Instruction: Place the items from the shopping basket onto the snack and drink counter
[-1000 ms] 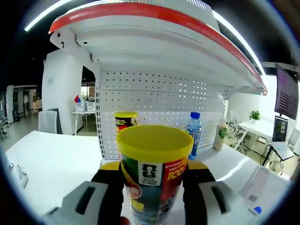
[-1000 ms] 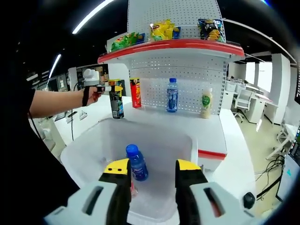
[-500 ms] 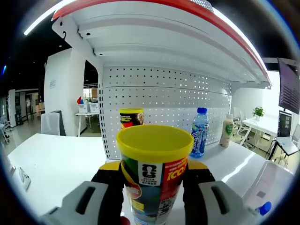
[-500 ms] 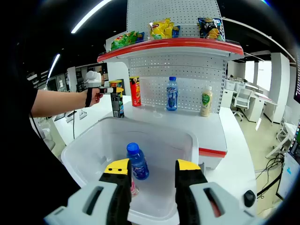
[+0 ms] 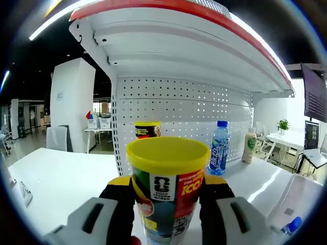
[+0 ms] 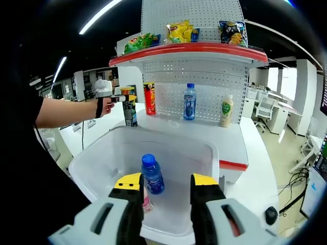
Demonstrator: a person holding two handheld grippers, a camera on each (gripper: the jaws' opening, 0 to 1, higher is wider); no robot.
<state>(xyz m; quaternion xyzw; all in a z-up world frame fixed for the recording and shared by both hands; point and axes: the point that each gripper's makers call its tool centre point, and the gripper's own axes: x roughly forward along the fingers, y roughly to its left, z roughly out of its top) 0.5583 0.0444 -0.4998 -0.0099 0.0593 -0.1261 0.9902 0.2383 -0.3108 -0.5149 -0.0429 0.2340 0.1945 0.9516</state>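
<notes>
My left gripper is shut on a tall can with a yellow lid, held upright in front of the white counter shelf. In the right gripper view the same can hangs at the counter's left end, with a person's hand on the left gripper. My right gripper stands open above the white shopping basket, nothing between its jaws. A blue-capped water bottle stands in the basket, with a small pinkish item beside it, partly hidden by my jaw.
On the counter stand a red can, a blue water bottle and a white-and-green bottle against the pegboard. Snack bags line the red-edged top shelf. Bare counter lies in front of the bottles.
The left gripper has carried the can a little closer to the counter, under the upper shelf. The right gripper has stayed over the basket.
</notes>
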